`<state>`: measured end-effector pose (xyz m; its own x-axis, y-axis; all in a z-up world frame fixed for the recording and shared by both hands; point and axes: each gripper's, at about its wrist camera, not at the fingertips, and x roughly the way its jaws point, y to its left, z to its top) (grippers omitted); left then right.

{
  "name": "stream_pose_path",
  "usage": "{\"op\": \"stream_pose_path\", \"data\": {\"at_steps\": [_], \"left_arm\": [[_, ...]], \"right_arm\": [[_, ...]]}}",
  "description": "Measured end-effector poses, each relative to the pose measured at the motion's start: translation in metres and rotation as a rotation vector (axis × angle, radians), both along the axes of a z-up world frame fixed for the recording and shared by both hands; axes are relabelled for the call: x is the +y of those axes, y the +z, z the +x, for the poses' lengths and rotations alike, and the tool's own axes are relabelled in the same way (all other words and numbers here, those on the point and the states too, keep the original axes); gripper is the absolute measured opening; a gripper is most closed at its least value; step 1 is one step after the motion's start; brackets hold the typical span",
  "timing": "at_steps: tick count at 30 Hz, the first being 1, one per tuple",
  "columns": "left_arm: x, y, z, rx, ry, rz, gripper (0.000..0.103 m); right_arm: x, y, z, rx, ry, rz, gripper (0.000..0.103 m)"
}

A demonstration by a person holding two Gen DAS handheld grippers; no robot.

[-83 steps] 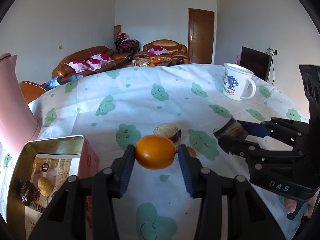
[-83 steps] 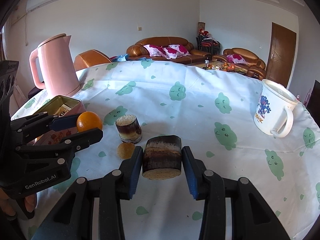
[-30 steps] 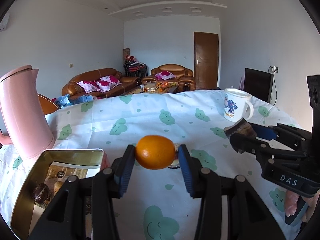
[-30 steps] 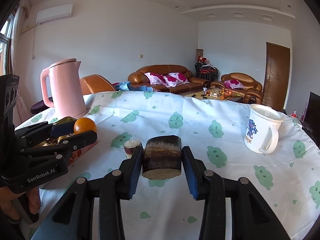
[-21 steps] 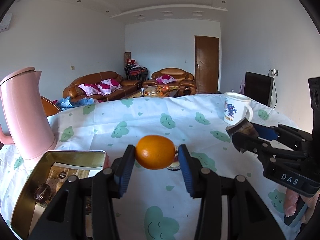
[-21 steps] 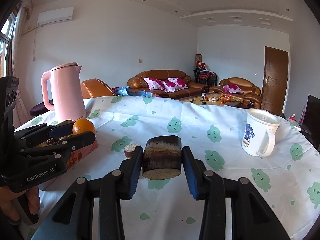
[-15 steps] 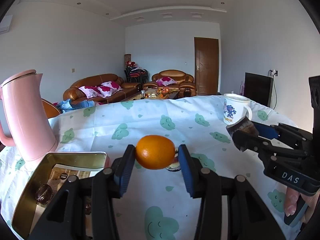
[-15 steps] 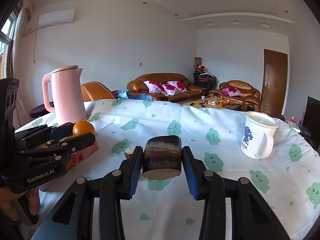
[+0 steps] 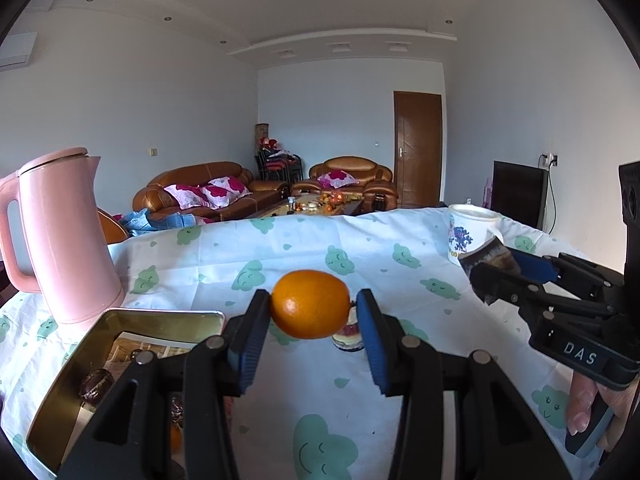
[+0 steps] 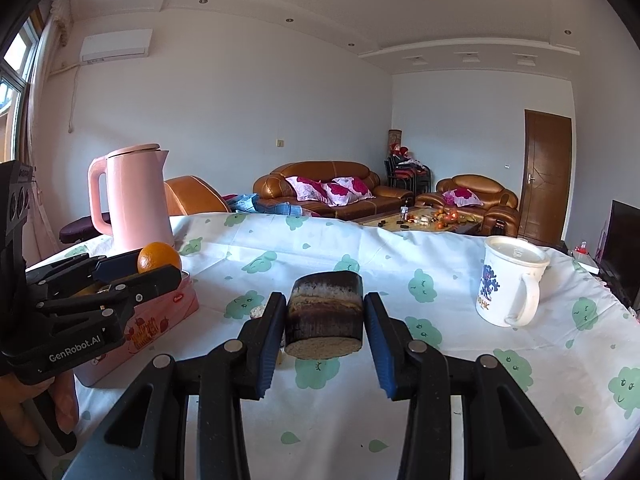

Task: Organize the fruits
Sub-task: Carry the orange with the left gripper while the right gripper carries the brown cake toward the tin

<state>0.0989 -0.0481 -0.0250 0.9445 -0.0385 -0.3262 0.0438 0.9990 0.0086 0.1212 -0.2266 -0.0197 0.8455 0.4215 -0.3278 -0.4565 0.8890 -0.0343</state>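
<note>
The left gripper point(image 9: 312, 332) holds an orange point(image 9: 310, 304) between its two blue-padded fingers point(image 9: 250, 340), the pads pressing the fruit on both sides and keeping it lifted clear of the tabletop point(image 9: 360, 420). The right gripper point(image 10: 323, 332) grips a dark brown, short cylindrical piece with a pale cut end point(image 10: 324, 316), its fingers point(image 10: 378, 340) narrow and clamped on either flank, also held above the cloth.

Seen from the left wrist, an open gold-lined tin point(image 9: 120, 340) sits at the near left of the tabletop, just below and left of the orange; a dark round item point(image 9: 96, 384) lies inside it. From the right wrist the tin's outside shows pink. A pink kettle point(image 9: 68, 236) stands upright just beyond the tin, at the far left. A white mug with a blue print point(image 10: 508, 280) stands upright at the right, well apart from the tin. A small layered piece point(image 9: 349, 336) rests on the cloth between the left fingers, behind the orange. A hand point(image 9: 592, 412) holds the right gripper's handle at the right edge.
</note>
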Motion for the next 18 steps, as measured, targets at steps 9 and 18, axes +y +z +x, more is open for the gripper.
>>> {"op": "stream_pose_path", "data": {"at_steps": [9, 18], "left_arm": [[-0.002, 0.002, -0.009, -0.037, 0.012, 0.013, 0.046], [0.0, 0.002, -0.011, -0.031, 0.01, 0.0, 0.046]], "right_arm": [[-0.002, 0.001, -0.004, -0.024, -0.005, 0.013, 0.042], [0.005, 0.001, -0.006, -0.029, -0.002, -0.017, 0.042]]}}
